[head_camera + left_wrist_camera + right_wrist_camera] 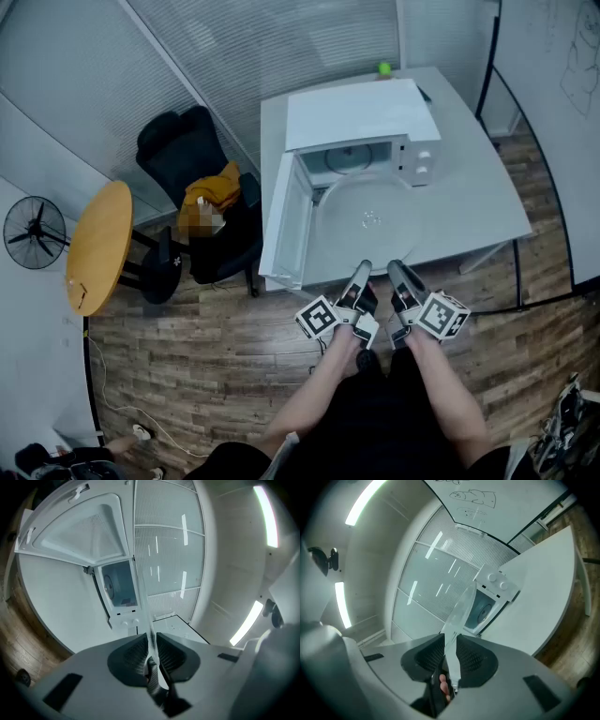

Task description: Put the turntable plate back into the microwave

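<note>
A clear glass turntable plate (pixel 371 217) hangs level in front of the white microwave (pixel 361 114), over the white table (pixel 473 202). The microwave door (pixel 286 225) swings open to the left and the cavity (pixel 348 157) shows a roller ring. My left gripper (pixel 363 269) and right gripper (pixel 395 268) are both shut on the plate's near rim, side by side. In the left gripper view the plate (pixel 142 597) runs edge-on out of the gripper (pixel 150 638) toward the cavity (pixel 119 584). In the right gripper view the plate (pixel 462 608) does the same from the gripper (pixel 450 640).
A black office chair (pixel 187 150) with a yellow item stands left of the table. Farther left are a round wooden table (pixel 98 248) and a floor fan (pixel 36 232). A green ball (pixel 384 67) lies behind the microwave. Wood floor lies under me.
</note>
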Available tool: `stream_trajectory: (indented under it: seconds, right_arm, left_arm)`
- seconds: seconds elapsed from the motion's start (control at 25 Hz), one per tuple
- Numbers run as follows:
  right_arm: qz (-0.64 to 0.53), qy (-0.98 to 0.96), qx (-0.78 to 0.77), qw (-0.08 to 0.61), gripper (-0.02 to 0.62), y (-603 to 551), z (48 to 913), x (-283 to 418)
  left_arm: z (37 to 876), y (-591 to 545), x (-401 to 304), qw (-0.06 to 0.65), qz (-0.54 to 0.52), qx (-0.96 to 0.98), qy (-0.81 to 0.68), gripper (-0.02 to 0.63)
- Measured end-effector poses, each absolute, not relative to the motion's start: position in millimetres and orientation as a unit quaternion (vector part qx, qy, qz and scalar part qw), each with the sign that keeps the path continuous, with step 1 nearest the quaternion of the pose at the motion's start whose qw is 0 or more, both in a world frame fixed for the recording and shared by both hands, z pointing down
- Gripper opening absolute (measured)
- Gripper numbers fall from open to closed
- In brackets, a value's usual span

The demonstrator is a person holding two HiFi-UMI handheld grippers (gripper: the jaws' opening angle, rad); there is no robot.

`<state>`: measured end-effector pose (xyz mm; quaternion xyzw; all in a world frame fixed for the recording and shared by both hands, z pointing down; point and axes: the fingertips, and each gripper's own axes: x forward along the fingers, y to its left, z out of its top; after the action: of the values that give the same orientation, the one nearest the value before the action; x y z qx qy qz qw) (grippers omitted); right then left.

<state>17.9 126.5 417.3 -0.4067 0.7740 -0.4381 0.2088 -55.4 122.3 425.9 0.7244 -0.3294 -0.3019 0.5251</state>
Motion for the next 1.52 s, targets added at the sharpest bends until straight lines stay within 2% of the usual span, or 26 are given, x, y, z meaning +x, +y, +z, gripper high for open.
stream_trajectory:
  seconds: [0.28,0.6,0.84,1.12,1.32,1.52]
  right_arm:
    - [-0.428,0.782,-0.403,0.208,0.095,133.1,414.8,14.5]
    - [-0.438,0.772,-0.408,0.215,0.095,138.9,422.1,9.2]
    - [-0.434,0.774,-0.412,0.209,0.095,137.6,415.1,2.3]
    - [-0.439,0.775,-0.41,0.198,0.095,119.4,430.0,5.0]
    - [-0.452,0.774,-0.402,0.187,0.095,96.8,442.4,2.2]
    - [-0.468,0.77,-0.397,0.174,0.095,67.4,455.3,2.6]
  left_arm:
    - [417.2,130.8,-53.9,0.537,-0.326,0.714,-0.309,0.051]
    - [415.7,132.0,-63.8,0.499,-0.279,0.753,-0.325,0.049]
    - [417.5,135.1,-65.0,0.543,-0.313,0.715,-0.309,0.054]
    - [432.6,115.3,-65.7,0.516,-0.294,0.739,-0.319,0.058]
    - [445.0,96.7,-63.3,0.548,-0.319,0.706,-0.316,0.058]
    - [458.9,66.5,-67.2,0.522,-0.288,0.727,-0.34,0.06]
